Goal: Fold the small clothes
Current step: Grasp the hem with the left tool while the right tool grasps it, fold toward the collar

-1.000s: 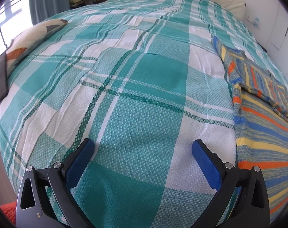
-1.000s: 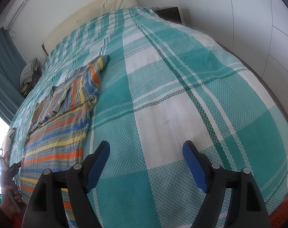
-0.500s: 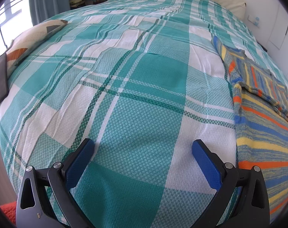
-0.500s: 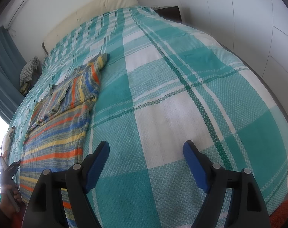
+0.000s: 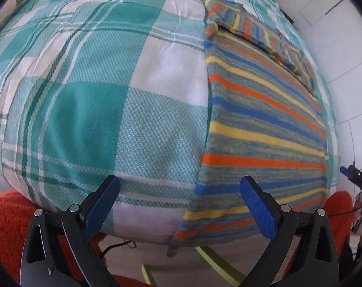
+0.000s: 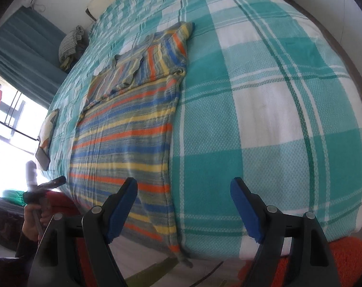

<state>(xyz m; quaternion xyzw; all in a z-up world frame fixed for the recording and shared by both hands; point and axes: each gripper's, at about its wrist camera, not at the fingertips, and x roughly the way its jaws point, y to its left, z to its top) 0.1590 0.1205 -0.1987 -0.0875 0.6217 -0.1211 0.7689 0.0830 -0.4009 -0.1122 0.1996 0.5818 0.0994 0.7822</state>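
A striped knit garment in blue, yellow, orange and grey lies flat on the bed, its sleeves folded across the chest at the far end and its hem hanging over the near edge. My left gripper stands open above the hem's left corner, nothing between its blue pads. In the right wrist view the same garment fills the left half. My right gripper is open over the garment's right hem edge, empty. Each gripper shows at the other view's margin, held in a hand.
The bed carries a teal and white plaid cover. An orange rug and a dark cable lie on the floor below the bed's edge. A patterned cushion and a dark flat item sit at the left side.
Both views have tipped down and swung toward the garment. Its hem and the bed's near edge now sit between each pair of fingers; the floor and rug came into view.
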